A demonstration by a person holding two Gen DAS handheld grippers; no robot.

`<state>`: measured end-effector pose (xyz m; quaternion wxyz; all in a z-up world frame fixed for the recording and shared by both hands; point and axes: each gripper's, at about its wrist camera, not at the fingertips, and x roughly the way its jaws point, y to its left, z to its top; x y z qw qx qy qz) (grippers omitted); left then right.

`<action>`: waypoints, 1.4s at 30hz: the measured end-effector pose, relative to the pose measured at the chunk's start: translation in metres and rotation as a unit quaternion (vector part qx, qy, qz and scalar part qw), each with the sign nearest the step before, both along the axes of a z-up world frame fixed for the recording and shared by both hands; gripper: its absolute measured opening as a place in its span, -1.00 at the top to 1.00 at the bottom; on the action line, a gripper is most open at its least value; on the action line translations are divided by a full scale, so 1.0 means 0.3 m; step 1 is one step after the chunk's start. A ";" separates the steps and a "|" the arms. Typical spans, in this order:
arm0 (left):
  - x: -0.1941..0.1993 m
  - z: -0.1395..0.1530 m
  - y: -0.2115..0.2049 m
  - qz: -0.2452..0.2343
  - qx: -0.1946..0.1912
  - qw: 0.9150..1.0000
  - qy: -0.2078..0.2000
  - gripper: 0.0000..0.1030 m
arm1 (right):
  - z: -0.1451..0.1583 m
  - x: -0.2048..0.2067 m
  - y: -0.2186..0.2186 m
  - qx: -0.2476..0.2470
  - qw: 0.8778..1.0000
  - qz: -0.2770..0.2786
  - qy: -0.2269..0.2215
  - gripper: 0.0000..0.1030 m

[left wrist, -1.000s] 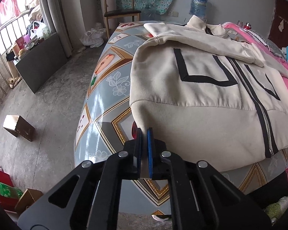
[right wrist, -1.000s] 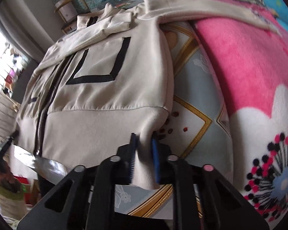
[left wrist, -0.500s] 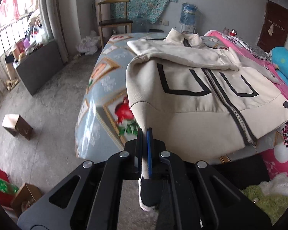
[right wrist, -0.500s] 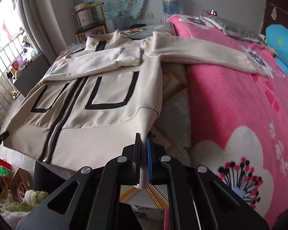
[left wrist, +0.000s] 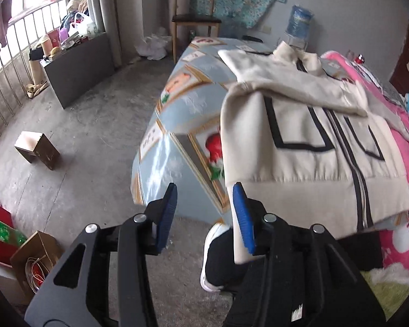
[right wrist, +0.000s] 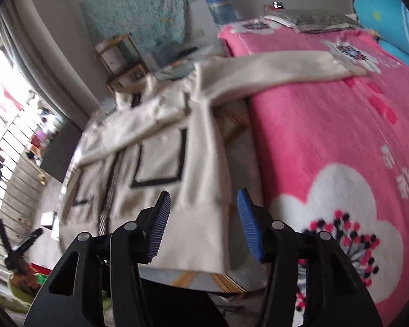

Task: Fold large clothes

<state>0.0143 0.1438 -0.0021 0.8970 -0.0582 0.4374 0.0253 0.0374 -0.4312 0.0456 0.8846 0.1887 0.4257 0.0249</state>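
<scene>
A cream zip jacket (left wrist: pixel 300 136) with black trim lies front up on the table with the patterned cloth (left wrist: pixel 177 136). One sleeve is folded across its chest; the other sleeve (right wrist: pixel 286 68) stretches over the pink blanket. My left gripper (left wrist: pixel 204 215) hovers off the table's near edge, its jaws opening. The hem's left corner (left wrist: pixel 238 248) still hangs against the right pad, not pinched. My right gripper (right wrist: pixel 203 223) is opening too; the hem's right corner (right wrist: pixel 201 226) sags between its blue pads, which stand apart from it.
A pink flowered blanket (right wrist: pixel 327 136) and a blue pillow (right wrist: pixel 390 21) lie to the right of the jacket. A wooden chair (left wrist: pixel 195 8) and a water bottle (left wrist: pixel 300 24) stand beyond the table. A cardboard box (left wrist: pixel 38 150) sits on the concrete floor. A person's shoe (left wrist: pixel 215 261) is below.
Both grippers were shut on the hem's corners and now stand open. Both have risen and drawn back from the table. The hem has slackened and sags at the table's edge.
</scene>
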 end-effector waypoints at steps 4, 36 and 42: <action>0.139 0.041 -0.022 -0.008 0.028 0.999 -0.018 0.21 | 0.010 0.140 0.041 0.038 0.999 0.024 -0.007 0.02; 0.553 -0.143 -0.113 -0.054 0.124 0.991 0.021 0.71 | -0.159 0.755 0.280 0.050 0.994 0.078 0.059 0.02; 0.445 -0.025 -0.041 -0.016 0.069 0.997 -0.016 0.71 | -0.206 0.914 0.277 0.000 0.994 0.073 0.084 0.05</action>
